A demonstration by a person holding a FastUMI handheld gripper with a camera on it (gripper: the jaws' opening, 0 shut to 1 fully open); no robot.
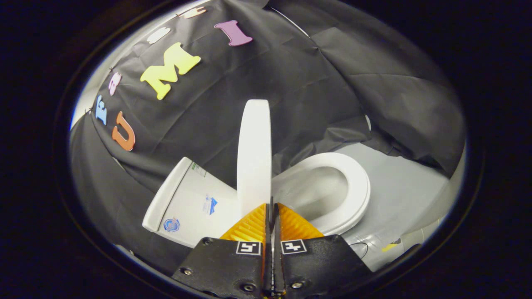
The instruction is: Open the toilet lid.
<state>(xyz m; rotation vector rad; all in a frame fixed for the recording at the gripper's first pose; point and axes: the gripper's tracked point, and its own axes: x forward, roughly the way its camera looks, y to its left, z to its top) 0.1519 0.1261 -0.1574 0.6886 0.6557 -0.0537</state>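
Black cloth (291, 83) drapes the booth wall behind everything, hanging in folds, and a pale grey floor (399, 187) spreads beyond the fingers on their right. We see the white toilet (232, 207) lying across the scene just ahead of the fingers. Its tank (187, 199) sits ahead of the left finger, and the seat ring (353, 182) around the open bowl (316, 191) sits ahead of the right finger.

The toilet lid (253, 153) stands raised, seen edge-on as a tall narrow white slab rising straight beyond the fingertips, between the tank and the bowl. Its lower end meets the point where the fingers come together.

The gripper (272, 207) has its fingers drawn together, with only a thin slit between them. We cannot tell whether they pinch the lid's edge or merely touch it.

On the tank we see three small stickers: a round blue one (171, 224) near its lower corner, a blue and white one (210, 204) near the middle, and a pale greenish one (198, 169) higher up. Their writing is too small and blurred for us to read.
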